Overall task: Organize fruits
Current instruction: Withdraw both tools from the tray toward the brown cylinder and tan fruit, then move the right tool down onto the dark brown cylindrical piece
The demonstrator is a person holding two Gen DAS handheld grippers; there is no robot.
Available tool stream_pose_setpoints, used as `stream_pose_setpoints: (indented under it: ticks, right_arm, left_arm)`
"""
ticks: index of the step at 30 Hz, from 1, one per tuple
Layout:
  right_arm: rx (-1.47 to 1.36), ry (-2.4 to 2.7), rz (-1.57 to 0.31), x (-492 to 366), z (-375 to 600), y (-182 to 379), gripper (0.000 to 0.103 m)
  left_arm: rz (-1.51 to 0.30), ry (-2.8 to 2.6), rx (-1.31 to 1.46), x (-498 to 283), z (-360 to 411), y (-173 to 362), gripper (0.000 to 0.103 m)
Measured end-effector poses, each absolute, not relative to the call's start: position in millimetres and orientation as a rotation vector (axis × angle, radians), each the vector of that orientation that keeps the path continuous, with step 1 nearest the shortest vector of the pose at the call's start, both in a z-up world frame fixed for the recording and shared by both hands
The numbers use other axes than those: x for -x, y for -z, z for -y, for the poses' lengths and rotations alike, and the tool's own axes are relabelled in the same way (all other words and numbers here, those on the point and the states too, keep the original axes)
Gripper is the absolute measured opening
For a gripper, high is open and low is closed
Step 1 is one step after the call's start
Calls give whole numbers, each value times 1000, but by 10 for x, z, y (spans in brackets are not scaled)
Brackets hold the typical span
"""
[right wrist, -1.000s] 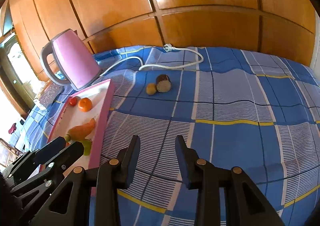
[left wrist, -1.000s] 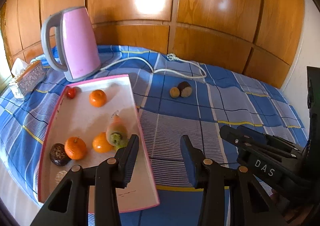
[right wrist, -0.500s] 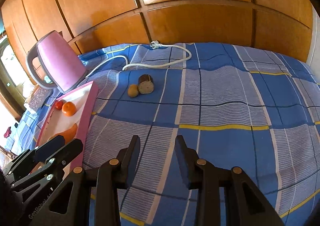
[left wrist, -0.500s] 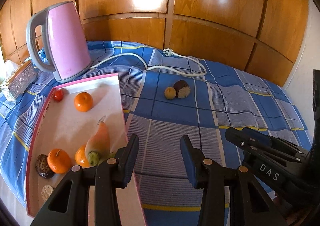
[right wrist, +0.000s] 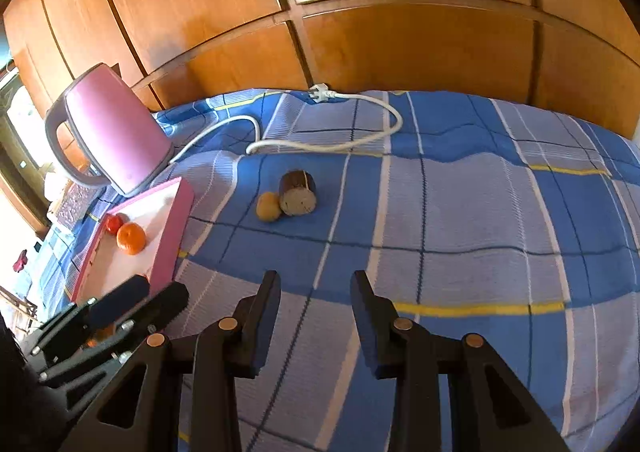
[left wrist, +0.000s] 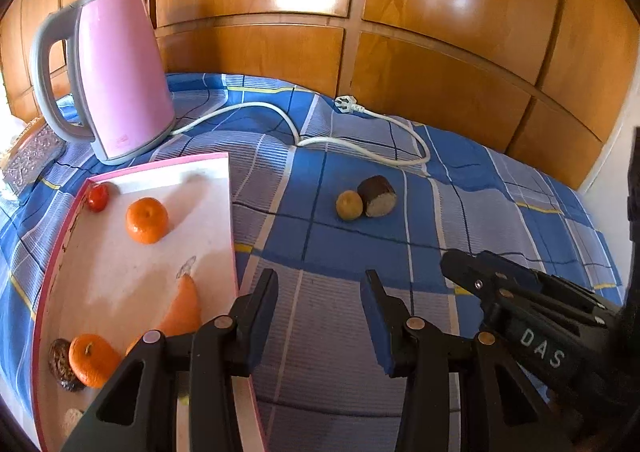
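Observation:
A white tray with a pink rim lies at the left on the blue checked cloth. It holds a mandarin, a small red fruit, an orange pear-shaped fruit, a second mandarin and a dark fruit. Out on the cloth lie a yellow-brown round fruit and, touching it, a dark halved fruit. My left gripper is open and empty, beside the tray's right edge. My right gripper is open and empty, short of the two loose fruits.
A pink kettle stands behind the tray, and its white cord and plug loop across the cloth behind the loose fruits. A silver patterned box sits at the far left. A wooden panelled wall closes the back.
Both grippers have moved forward over the cloth toward the two loose fruits, which now look larger and closer. The tray has slid to the left of both views. The jaws have not changed.

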State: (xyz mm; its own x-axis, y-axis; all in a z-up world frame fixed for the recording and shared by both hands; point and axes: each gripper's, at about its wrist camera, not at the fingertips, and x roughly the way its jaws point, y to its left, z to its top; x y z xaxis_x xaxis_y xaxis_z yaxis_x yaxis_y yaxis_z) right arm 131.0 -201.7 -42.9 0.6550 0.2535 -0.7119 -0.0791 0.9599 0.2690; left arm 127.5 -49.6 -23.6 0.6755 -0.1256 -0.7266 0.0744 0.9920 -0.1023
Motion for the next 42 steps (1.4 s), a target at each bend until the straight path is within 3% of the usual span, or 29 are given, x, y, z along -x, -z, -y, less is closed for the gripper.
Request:
stream_pose_setpoints:
  ticks: [22,42]
  right_arm:
    - [-206,-225,-876,-2283,1714,625,36]
    - [-247,-213,-874,-2286,1904,688,34]
  left_arm:
    - [-839,97,119,-1680,335,316,44]
    - [-881,123,145,-1919,442,418,43]
